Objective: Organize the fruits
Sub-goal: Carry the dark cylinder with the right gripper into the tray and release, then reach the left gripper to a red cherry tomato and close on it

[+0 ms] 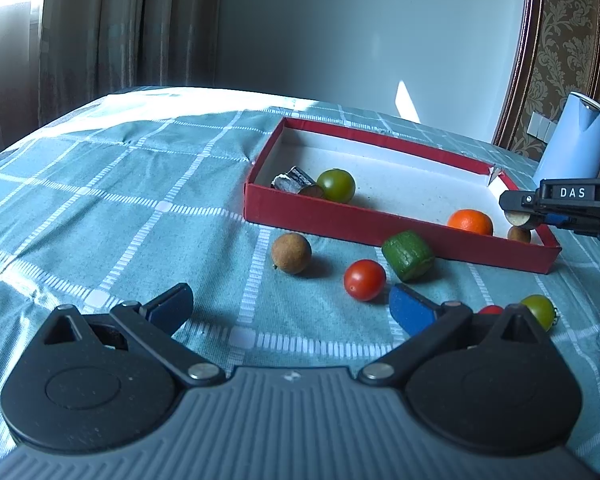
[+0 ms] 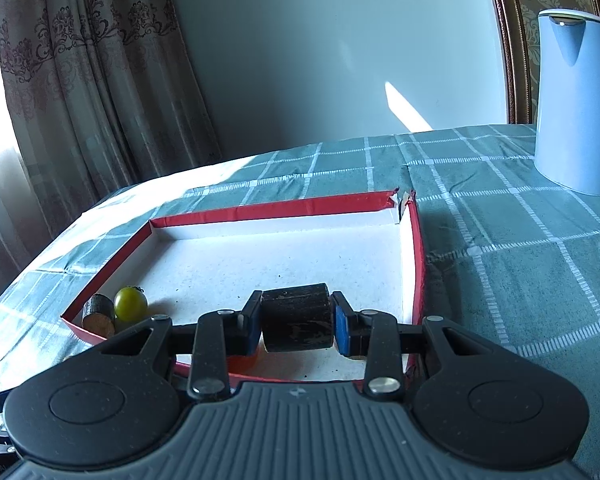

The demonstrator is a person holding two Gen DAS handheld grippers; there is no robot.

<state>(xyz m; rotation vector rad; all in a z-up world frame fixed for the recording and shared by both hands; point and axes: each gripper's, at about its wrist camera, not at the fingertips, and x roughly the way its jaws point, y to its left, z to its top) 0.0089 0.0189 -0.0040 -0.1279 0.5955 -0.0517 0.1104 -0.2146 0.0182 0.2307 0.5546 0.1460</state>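
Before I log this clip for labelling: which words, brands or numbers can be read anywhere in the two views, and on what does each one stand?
"DAS": white letters on the black body of the right gripper, seen in the left wrist view.
Bottom left corner of the right wrist view: a strip of pale lettering, cut off and too small to read.
No text shows on the red box, the blue jug or the fruits.

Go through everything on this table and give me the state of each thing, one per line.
Left gripper: open, empty.
Right gripper: shut on dark cylinder, over red tray.
Orange: in tray.
Red tomato: on cloth, outside.
Green chunk: outside, beside tray.
Brown ball: outside.
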